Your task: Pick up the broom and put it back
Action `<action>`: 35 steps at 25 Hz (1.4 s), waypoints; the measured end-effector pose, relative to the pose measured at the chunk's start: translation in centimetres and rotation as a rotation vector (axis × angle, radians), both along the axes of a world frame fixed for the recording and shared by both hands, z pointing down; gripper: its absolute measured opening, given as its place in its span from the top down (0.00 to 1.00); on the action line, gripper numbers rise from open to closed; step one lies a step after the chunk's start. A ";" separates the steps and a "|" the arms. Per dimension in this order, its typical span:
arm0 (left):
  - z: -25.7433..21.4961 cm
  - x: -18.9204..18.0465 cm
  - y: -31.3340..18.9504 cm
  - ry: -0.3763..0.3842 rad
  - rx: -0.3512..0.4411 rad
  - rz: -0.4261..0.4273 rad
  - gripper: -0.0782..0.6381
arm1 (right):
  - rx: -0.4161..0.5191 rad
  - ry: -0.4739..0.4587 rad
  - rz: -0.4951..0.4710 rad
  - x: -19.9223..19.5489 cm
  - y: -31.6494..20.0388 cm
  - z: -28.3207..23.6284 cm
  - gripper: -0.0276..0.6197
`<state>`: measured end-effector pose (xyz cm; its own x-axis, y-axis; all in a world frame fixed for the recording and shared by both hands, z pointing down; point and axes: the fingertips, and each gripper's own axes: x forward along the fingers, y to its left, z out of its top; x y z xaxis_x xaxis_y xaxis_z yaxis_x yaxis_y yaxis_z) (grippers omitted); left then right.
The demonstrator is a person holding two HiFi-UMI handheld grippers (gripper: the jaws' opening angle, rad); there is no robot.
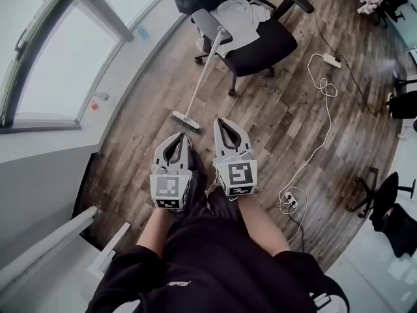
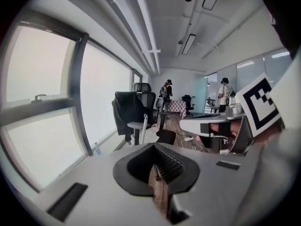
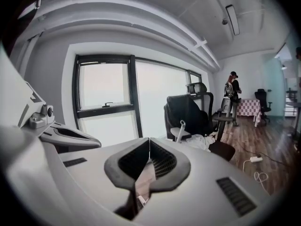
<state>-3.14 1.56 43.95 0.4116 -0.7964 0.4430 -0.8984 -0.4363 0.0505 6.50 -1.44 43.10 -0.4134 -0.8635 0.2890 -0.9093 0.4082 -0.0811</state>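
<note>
A brown wood-plank floor (image 1: 287, 116) runs beside tall glass windows (image 1: 65, 70). On it stands a black swivel office chair (image 1: 260, 47) with a crumpled white cloth (image 1: 238, 15) on its seat. The long white-handled broom (image 1: 202, 77) leans against that chair's seat edge, its grey bristle head on the floor just ahead of the grippers (touching neither). The grey left gripper (image 1: 181, 135) and grey right gripper (image 1: 221, 120) are held side by side, each with jaws clenched together on nothing. A small white power strip (image 1: 332, 60) lies well off to the right.
</note>
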 end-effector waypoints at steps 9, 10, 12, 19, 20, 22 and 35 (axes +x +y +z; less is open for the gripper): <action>6.9 -3.0 -3.8 0.062 -0.143 0.006 0.89 | -0.149 0.023 0.045 -2.7 -6.8 10.1 0.92; 7.4 -3.5 -4.2 0.064 -0.153 0.001 0.89 | -0.160 0.035 0.045 -2.9 -7.5 11.0 0.92; 8.2 -4.5 -5.0 0.061 -0.167 0.001 0.89 | -0.185 0.036 0.048 -3.5 -9.0 12.8 0.92; 12.7 -6.0 -7.6 0.077 -0.228 0.037 0.89 | -0.290 0.009 0.109 -4.0 -13.4 19.5 0.84; 13.1 -6.2 -8.1 0.079 -0.232 0.042 0.89 | -0.310 -0.003 0.121 -4.0 -14.0 20.5 0.73; 13.8 -6.4 -9.2 0.080 -0.233 0.050 0.89 | -0.347 -0.025 0.146 -3.9 -15.4 22.3 0.65; 17.0 -10.3 -12.8 0.080 -0.288 0.050 0.89 | -0.436 -0.077 0.321 -3.3 -23.0 32.2 0.56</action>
